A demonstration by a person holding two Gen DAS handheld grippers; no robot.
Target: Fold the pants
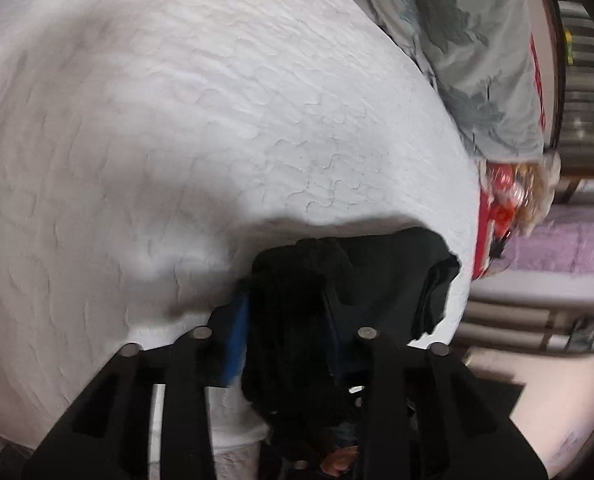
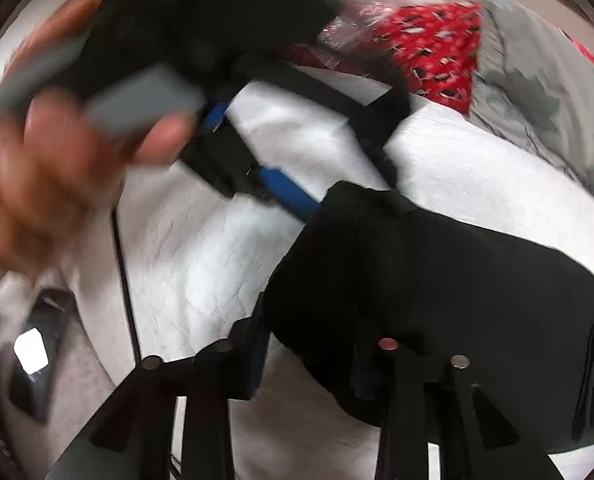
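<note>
Black fabric fills the lower middle of both views: the pants (image 1: 337,280) are bunched into a compact, layered bundle near the edge of the bed (image 1: 177,140), which is covered in a white quilted spread. In the left wrist view the left tool (image 1: 285,320) has cloth packed between its two fingers, so it looks to be pinching the pants, with a blue pad showing beside the fabric. In the right wrist view the right tool (image 2: 309,344) likewise has the dark bundle (image 2: 437,300) pressed in between its fingers, so it too seems to be gripping the garment, though the cloth hides the tips and I cannot be fully sure how tightly they meet.

The same view shows the left tool from outside, held by the person's hand (image 2: 57,152), motion-blurred, its blue-padded finger reaching to the near corner of the bundle.

Stacked edges show at the right side of the pants in both views, which suggests at least one fold is already made and the garment is now several layers thick. The bundle appears lifted or half-draped, not lying flat, so the work left is probably a last fold or setting it down and smoothing it on the bed. A grey patterned cloth (image 1: 469,52) and a red patterned item (image 2: 429,48) lie beyond, well apart from the pants.
</note>
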